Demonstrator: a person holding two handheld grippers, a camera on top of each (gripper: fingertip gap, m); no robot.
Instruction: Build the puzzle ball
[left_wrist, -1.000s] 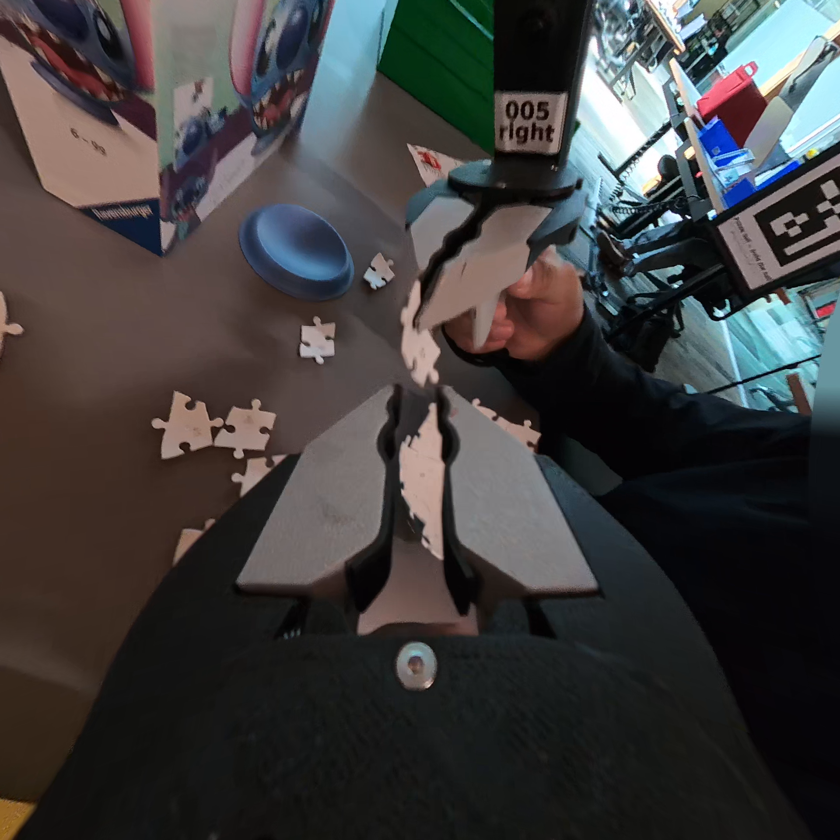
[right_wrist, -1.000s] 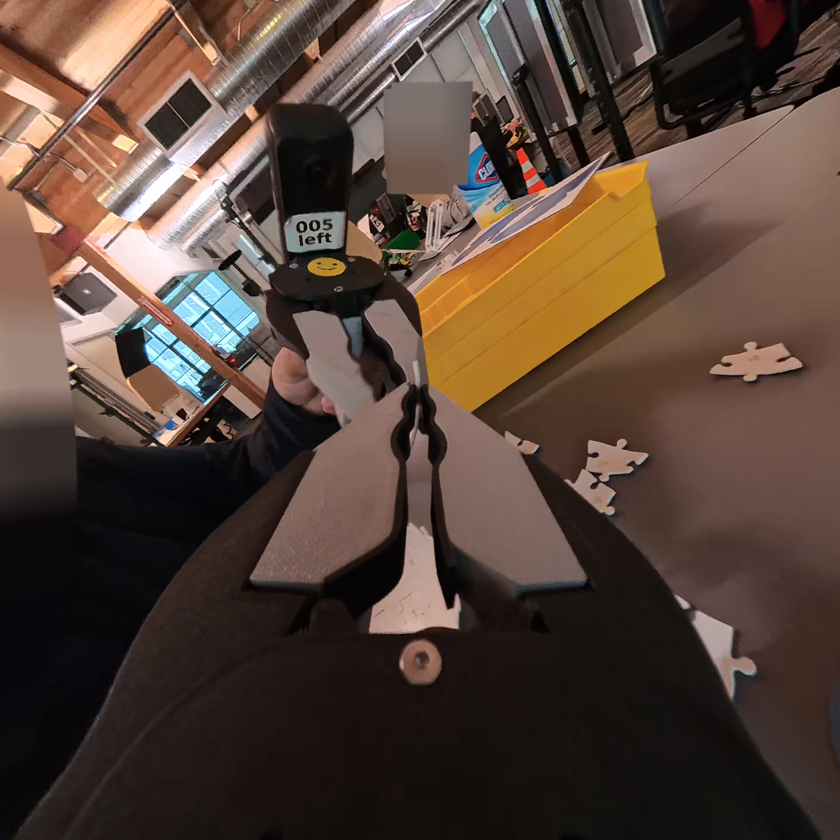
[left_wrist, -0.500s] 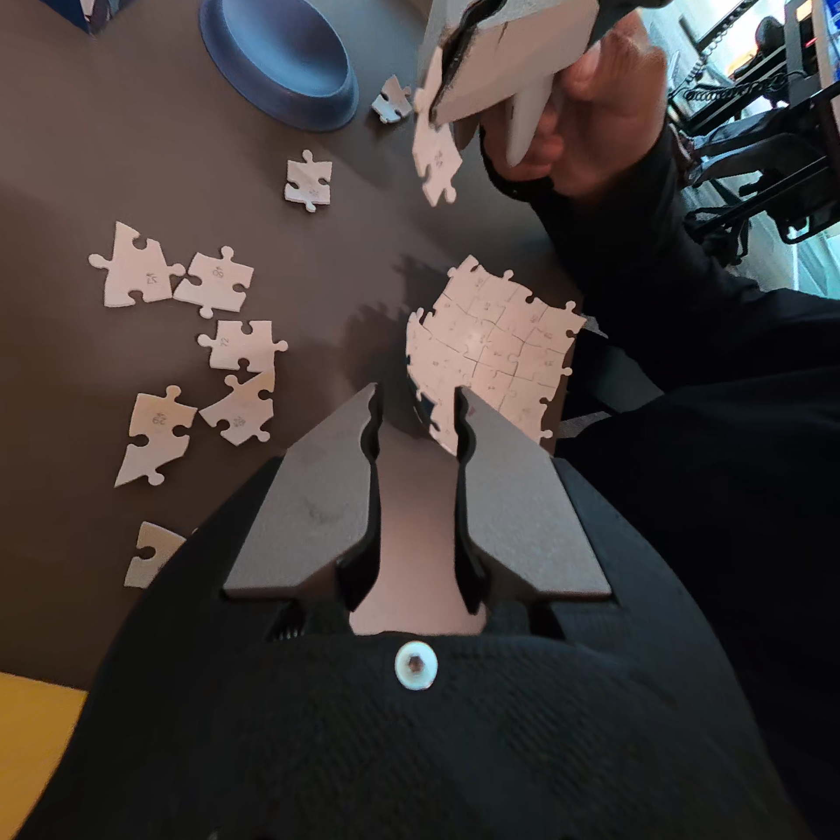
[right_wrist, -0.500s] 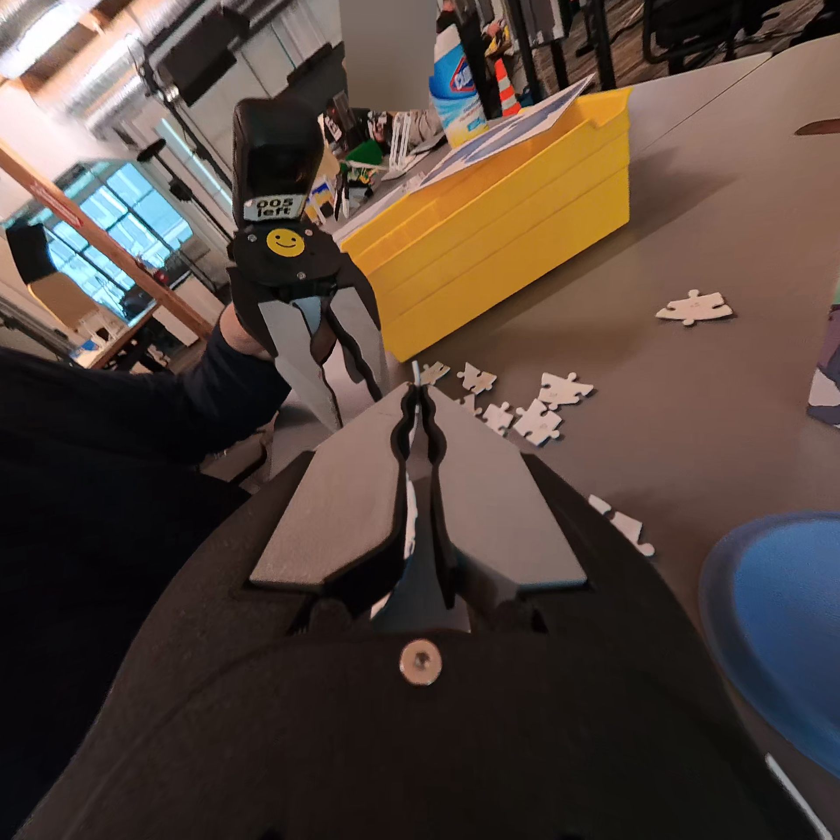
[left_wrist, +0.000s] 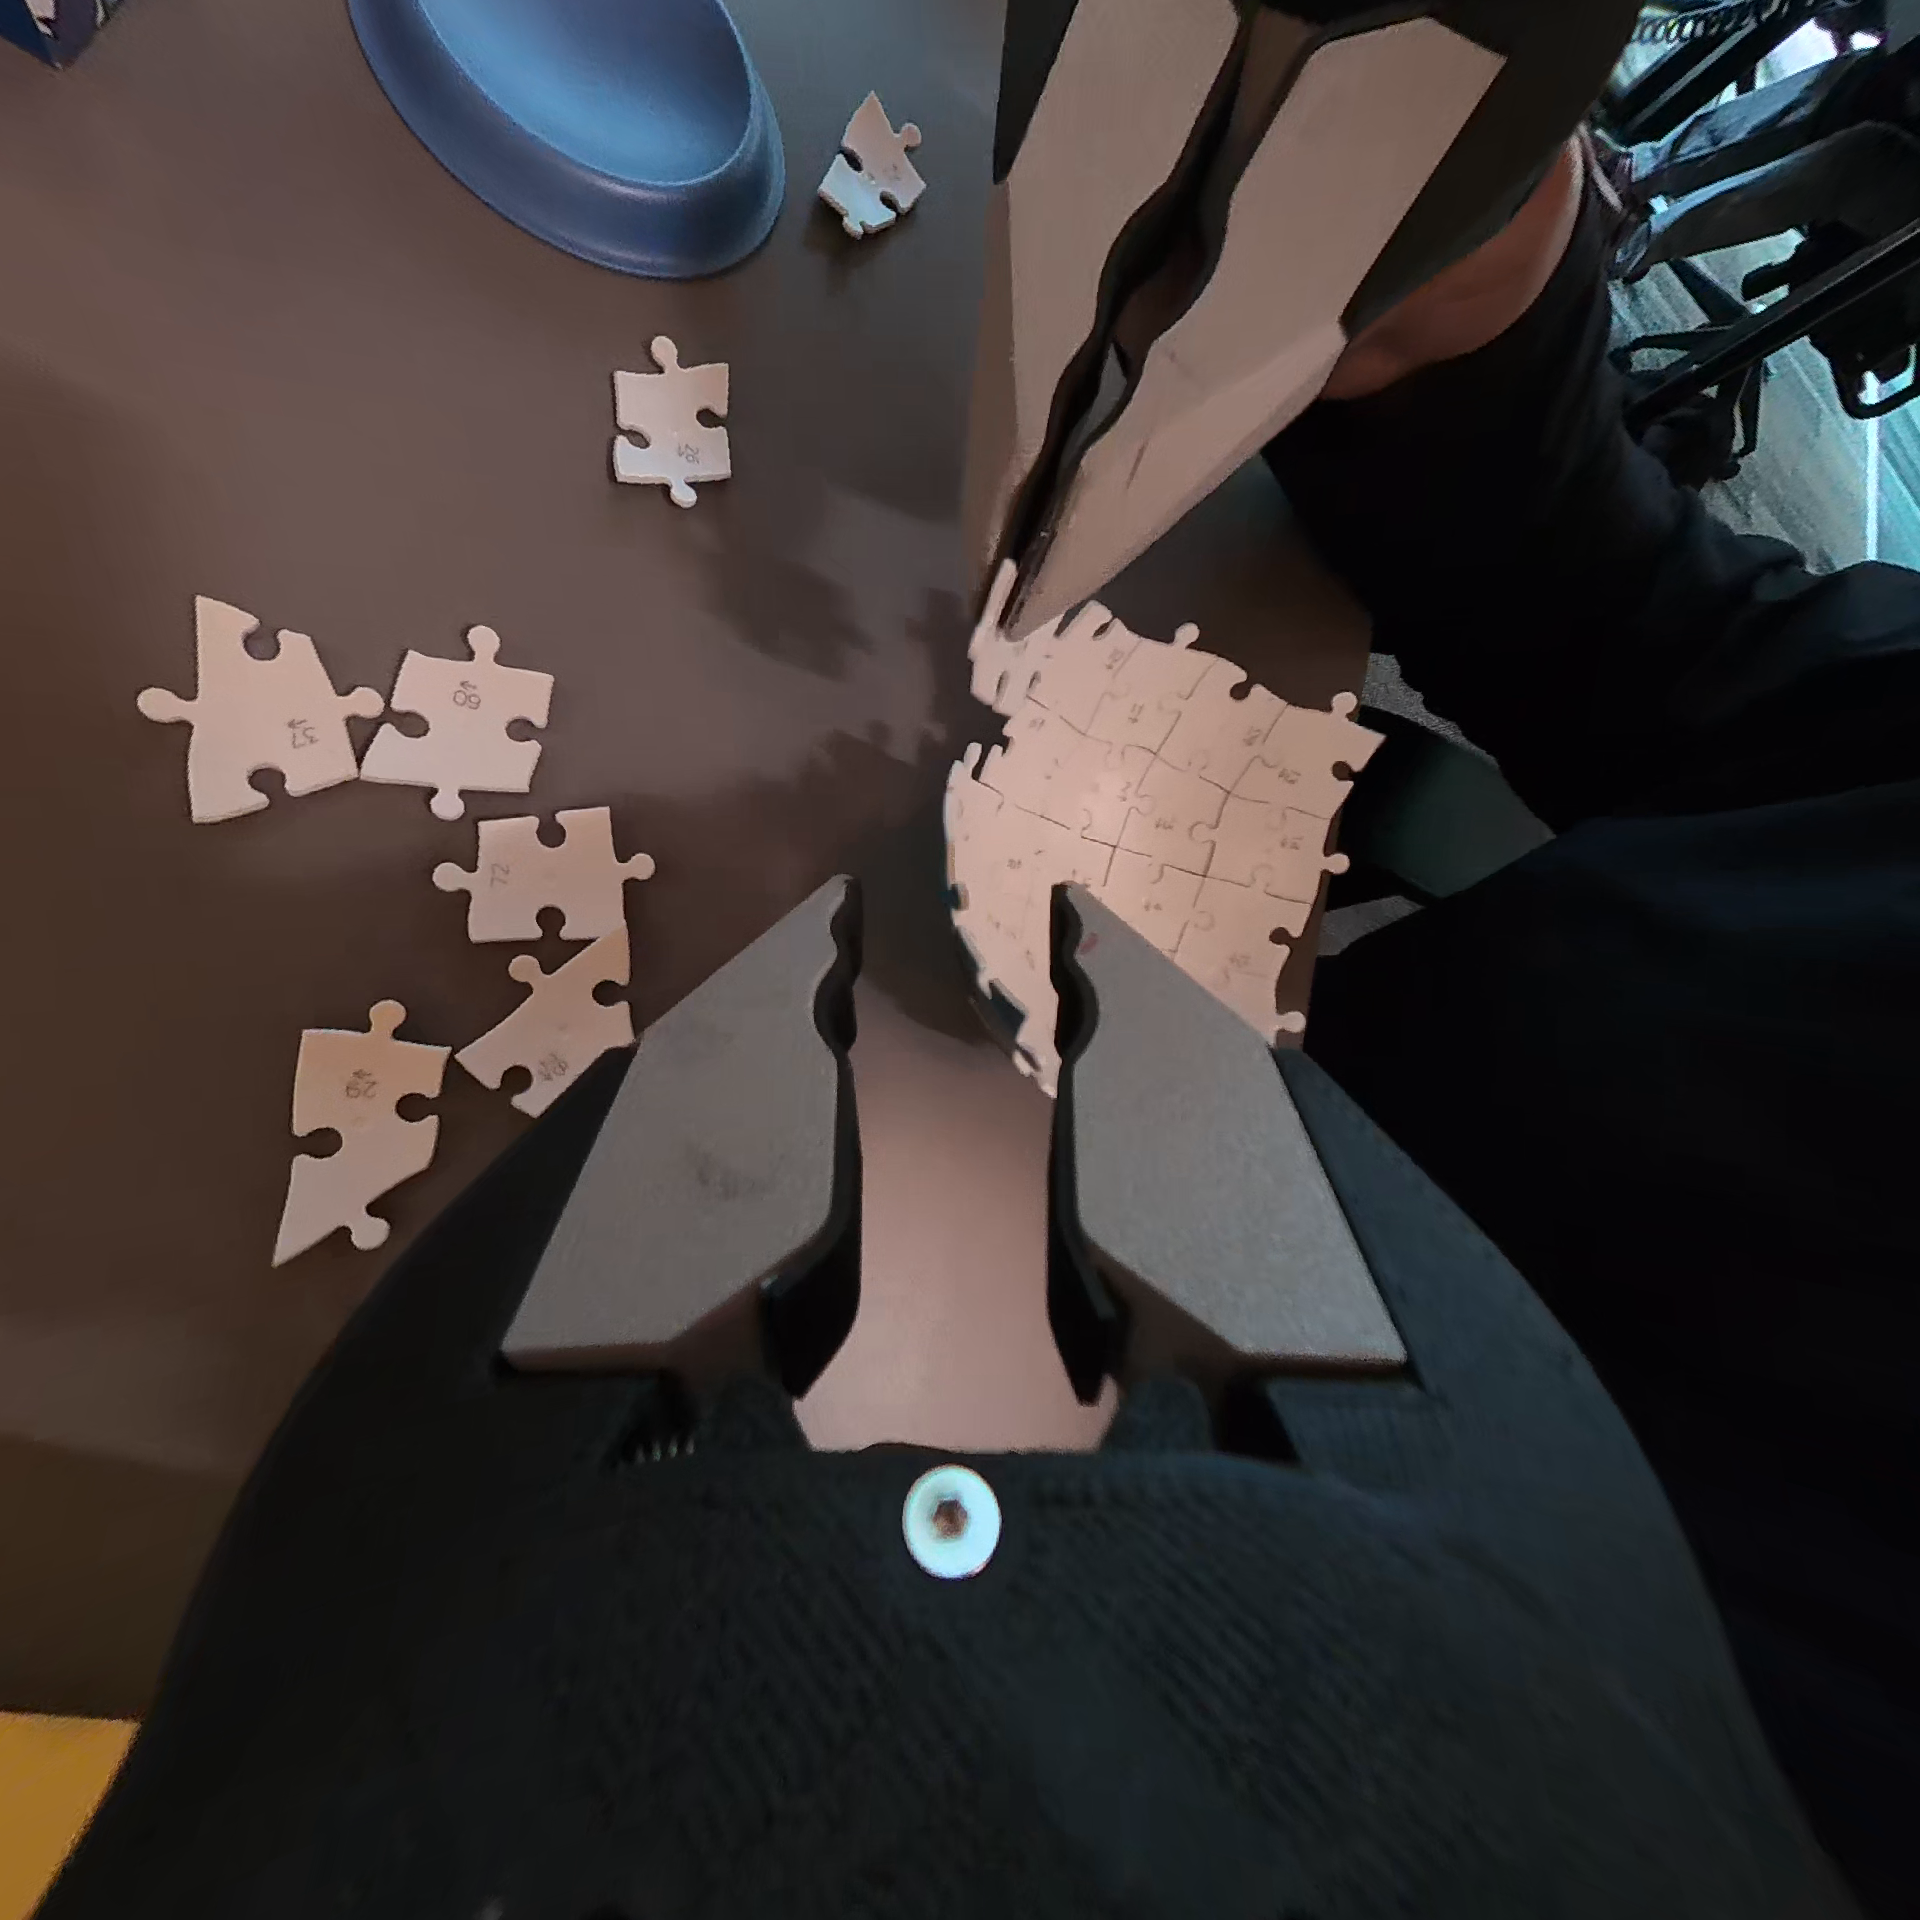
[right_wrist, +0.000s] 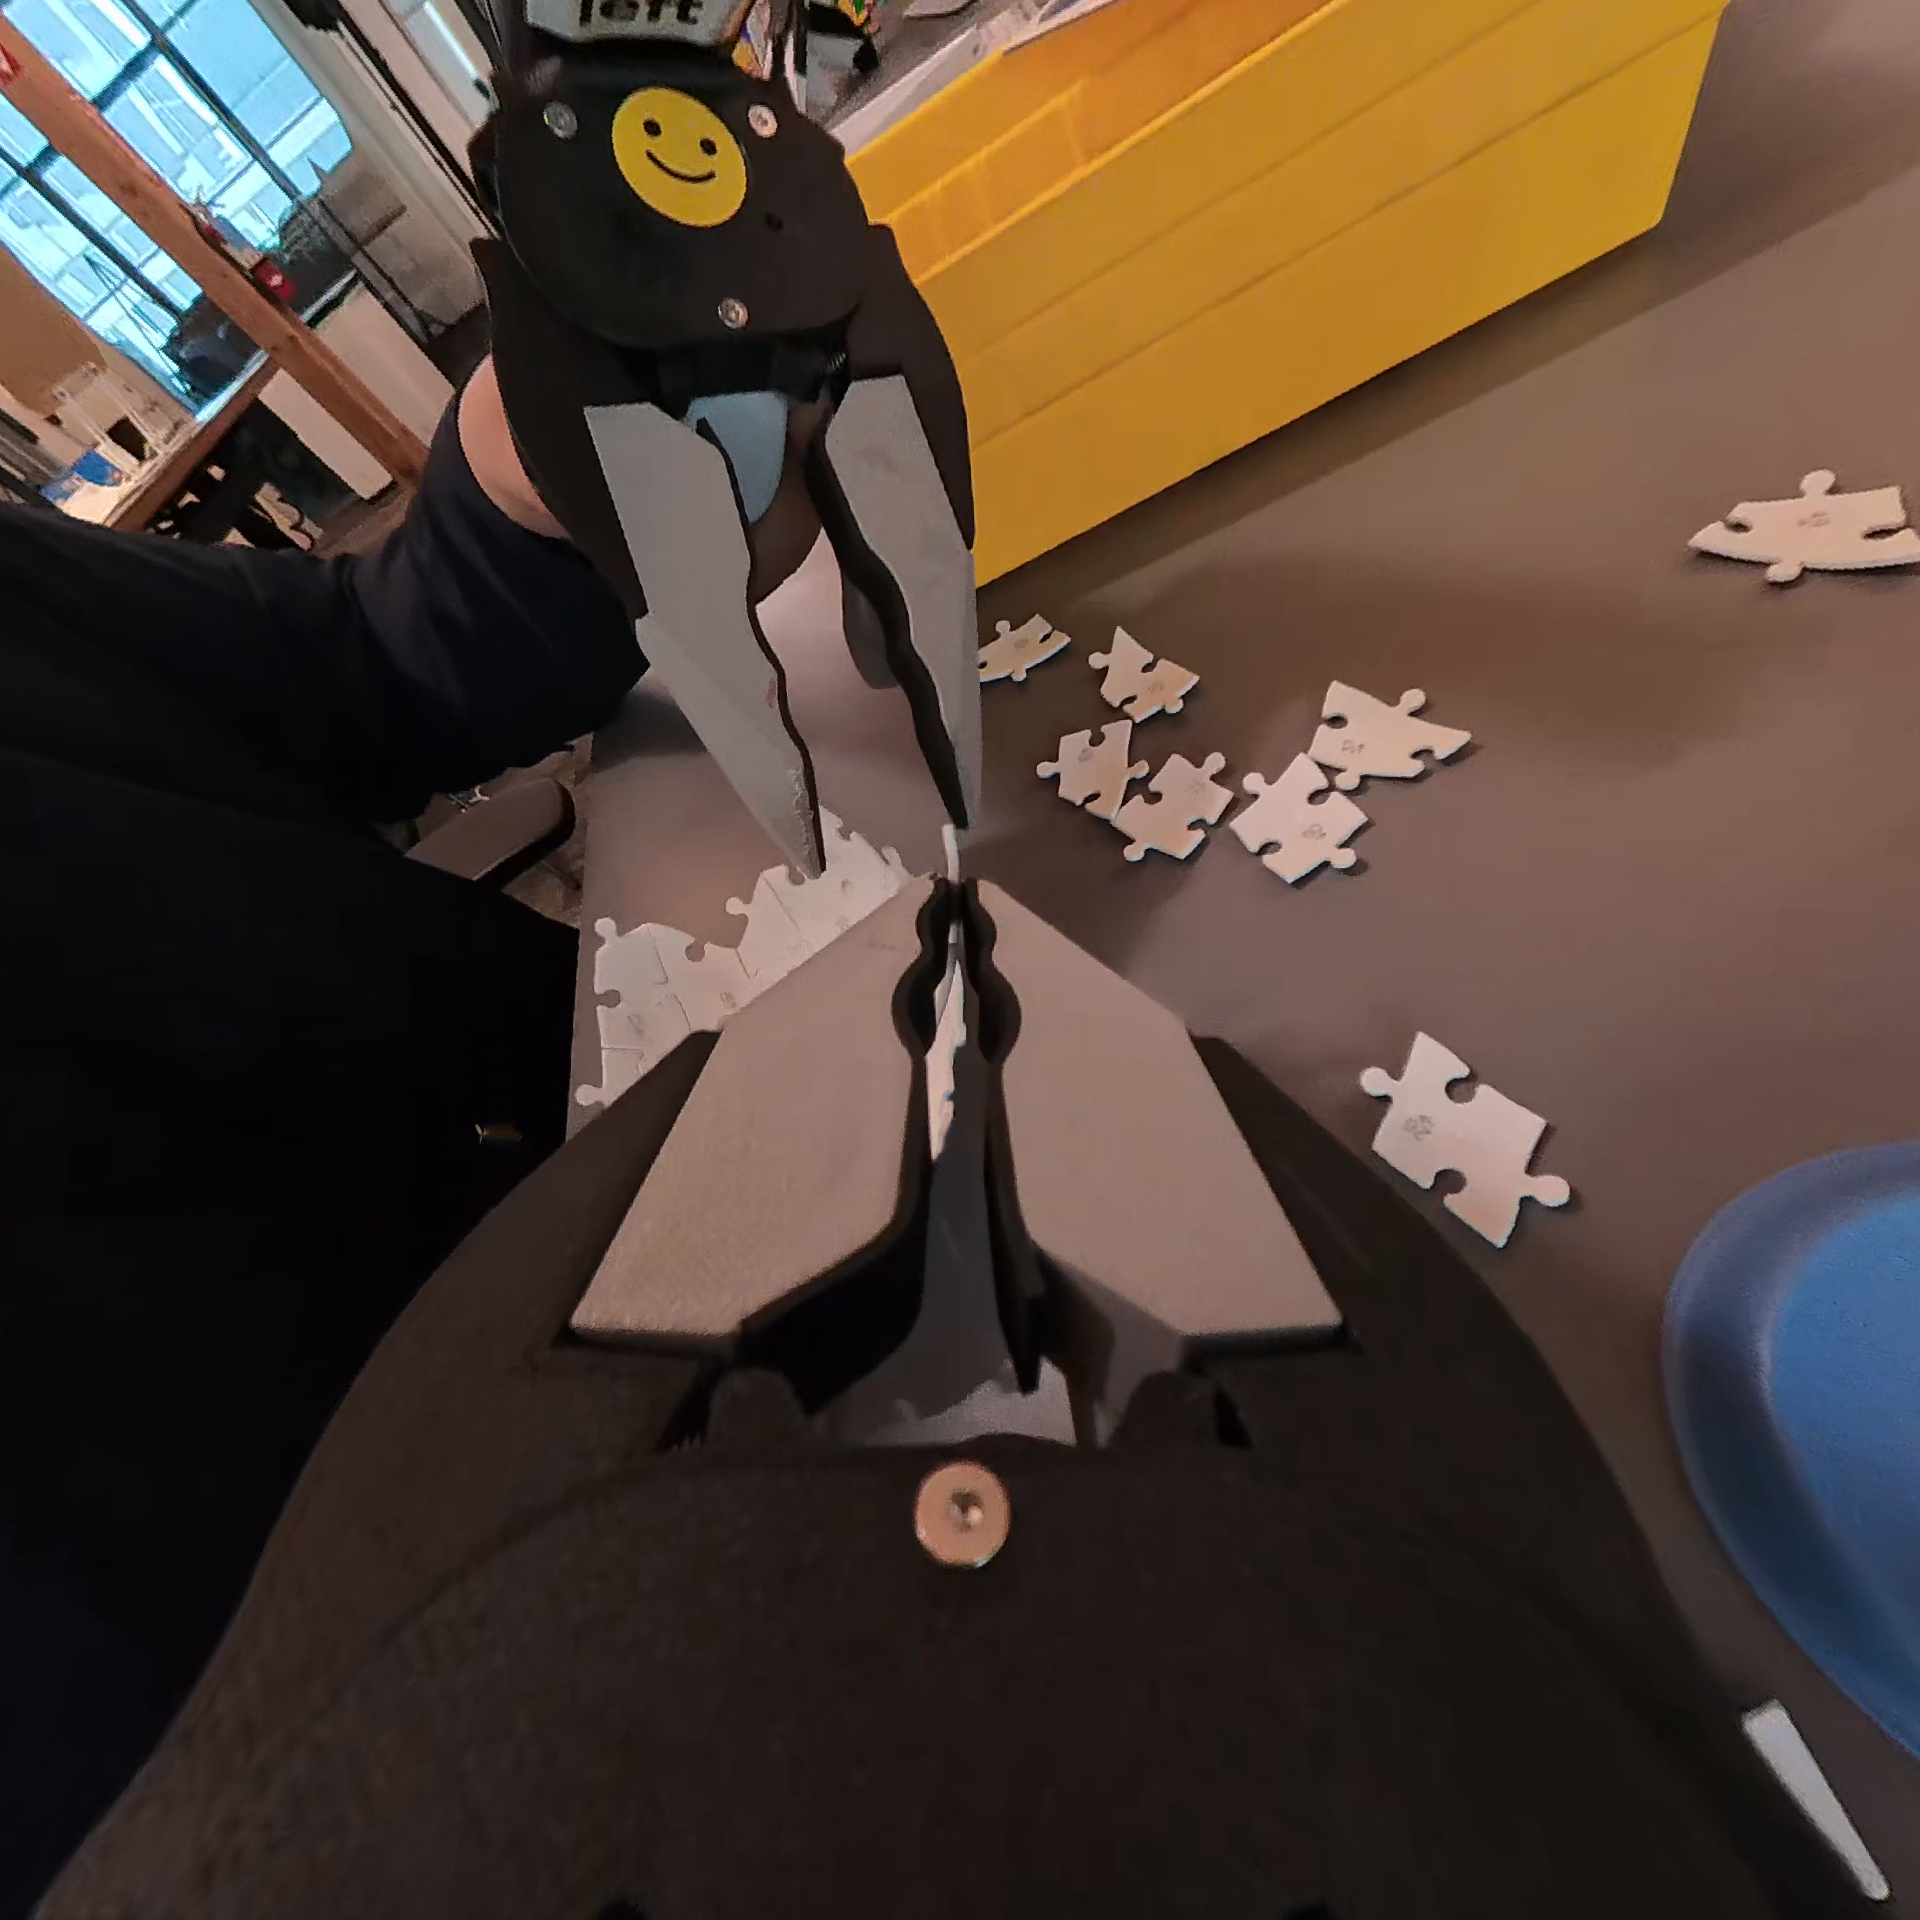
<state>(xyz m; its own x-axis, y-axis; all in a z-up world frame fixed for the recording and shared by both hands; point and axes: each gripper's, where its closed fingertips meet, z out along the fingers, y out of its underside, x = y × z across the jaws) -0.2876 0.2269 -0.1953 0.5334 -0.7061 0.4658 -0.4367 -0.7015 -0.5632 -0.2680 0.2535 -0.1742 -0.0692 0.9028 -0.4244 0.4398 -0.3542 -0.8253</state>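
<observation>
Left wrist view: loose white puzzle pieces (left_wrist: 457, 717) at nine o'clock; the left gripper (left_wrist: 954, 914) gapes empty; at one o'clock the curved white joined puzzle panel (left_wrist: 1164, 821) lies on the dark table (left_wrist: 260, 364), the right gripper (left_wrist: 1023, 608) pinching a white piece (left_wrist: 995, 613) at its edge.

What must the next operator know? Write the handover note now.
Left gripper: open, empty, tips over the near edge of the assembled section.
Right gripper: shut on one puzzle piece, held at the section's far edge.
Done: one section joined, lying near the table edge.
Left: seat this piece, add the loose pieces, close the ball. The blue stand sits beyond them.
</observation>
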